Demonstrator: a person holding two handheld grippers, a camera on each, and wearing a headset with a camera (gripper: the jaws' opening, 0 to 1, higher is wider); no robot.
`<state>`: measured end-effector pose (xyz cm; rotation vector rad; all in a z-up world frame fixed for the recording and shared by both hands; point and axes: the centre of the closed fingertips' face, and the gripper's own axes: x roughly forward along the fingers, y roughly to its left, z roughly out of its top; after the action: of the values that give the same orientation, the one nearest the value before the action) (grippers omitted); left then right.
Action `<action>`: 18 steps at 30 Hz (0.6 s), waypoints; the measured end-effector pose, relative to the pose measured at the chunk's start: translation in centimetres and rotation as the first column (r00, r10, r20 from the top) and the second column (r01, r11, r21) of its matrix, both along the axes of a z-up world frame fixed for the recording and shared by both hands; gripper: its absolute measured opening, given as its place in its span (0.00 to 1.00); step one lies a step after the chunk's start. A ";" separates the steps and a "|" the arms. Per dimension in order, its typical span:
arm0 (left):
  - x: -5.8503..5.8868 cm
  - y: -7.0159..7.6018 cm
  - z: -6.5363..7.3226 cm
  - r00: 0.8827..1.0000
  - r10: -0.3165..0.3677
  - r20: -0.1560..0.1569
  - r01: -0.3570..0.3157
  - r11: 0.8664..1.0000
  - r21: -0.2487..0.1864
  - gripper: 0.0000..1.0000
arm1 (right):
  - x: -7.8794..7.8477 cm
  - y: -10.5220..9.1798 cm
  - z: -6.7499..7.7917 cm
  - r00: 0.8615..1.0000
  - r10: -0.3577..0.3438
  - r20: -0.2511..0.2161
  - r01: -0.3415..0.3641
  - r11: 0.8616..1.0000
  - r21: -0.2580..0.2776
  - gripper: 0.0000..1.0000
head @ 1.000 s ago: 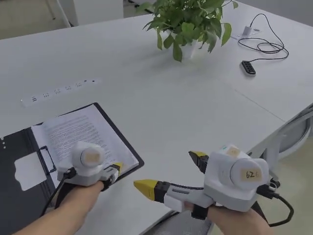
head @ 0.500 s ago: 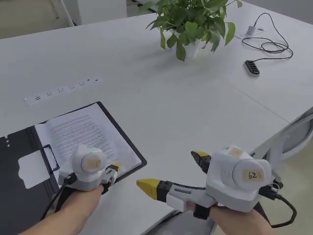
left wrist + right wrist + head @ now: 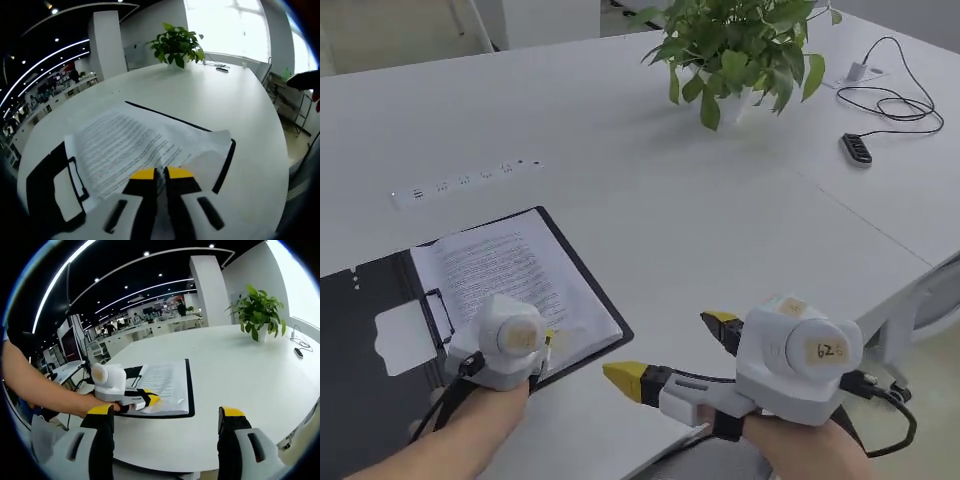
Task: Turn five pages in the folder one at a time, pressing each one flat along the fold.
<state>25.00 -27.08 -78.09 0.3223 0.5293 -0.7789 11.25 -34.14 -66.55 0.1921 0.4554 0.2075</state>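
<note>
Two grippers, both mine. My left gripper [image 3: 553, 345] is nearer: jaws pressed together at near right corner of top page [image 3: 500, 270]; cannot tell if paper is caught. Folder [image 3: 360, 300] lies open, near left; fold runs near-to-far, left of jaws. My right gripper [image 3: 672, 350] is spread wide, well apart. Folder's left side is cut off.

Item 1, left claw [image 3: 548, 345]: white moulded shell with domed rear housing, orange-tinted round label [image 3: 520, 337], black fingers capped in yellow; a black cable [image 3: 448, 395] is attached at lower left. Item 2, right claw [image 3: 670, 350]: matching white shell and yellow tips; a numbered label [image 3: 830, 352] is marked "62"; a looped black lead [image 3: 910, 425] is attached at lower right.
</note>
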 end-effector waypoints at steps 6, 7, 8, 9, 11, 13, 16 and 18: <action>0.0 0.1 0.0 1.000 0.013 -0.018 -0.013 1.000 -0.019 0.04 | 2.3 0.6 -0.6 0.999 0.028 -0.043 -0.026 0.998 0.050 0.67; 0.0 0.1 0.0 1.000 0.013 -0.019 -0.013 1.000 -0.020 0.04 | 2.8 0.6 -0.9 0.998 0.038 -0.054 -0.035 0.998 0.043 0.66; 0.1 0.1 0.0 1.000 0.014 -0.021 -0.014 1.000 -0.022 0.04 | 2.9 0.7 -1.2 0.996 0.054 -0.072 -0.052 0.998 0.034 0.64; 0.1 0.1 0.0 1.000 0.017 -0.025 -0.018 0.999 -0.026 0.04 | 3.2 0.7 -1.5 0.993 0.065 -0.096 -0.061 0.997 0.042 0.60; 0.1 0.1 -0.1 0.999 0.022 -0.030 -0.023 0.999 -0.029 0.04 | 4.1 0.6 -1.7 0.992 0.065 -0.104 -0.059 0.996 0.063 0.55; 0.0 0.1 -0.1 0.999 0.024 -0.032 -0.025 0.999 -0.029 0.04 | 4.7 0.6 -2.0 0.991 0.064 -0.120 -0.055 0.996 0.077 0.53; 0.0 0.1 -0.1 0.999 0.029 -0.037 -0.030 0.999 -0.035 0.04 | 5.8 0.3 -2.9 0.988 0.064 -0.141 -0.054 0.996 0.077 0.51; 0.0 0.2 -0.1 0.999 0.032 -0.039 -0.034 0.999 -0.037 0.04 | 6.3 0.3 -3.5 0.985 0.061 -0.162 -0.045 0.994 0.097 0.48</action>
<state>25.05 -26.92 -78.17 0.2637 0.5538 -0.7635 17.53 -33.87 -70.04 0.2895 0.6164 0.2666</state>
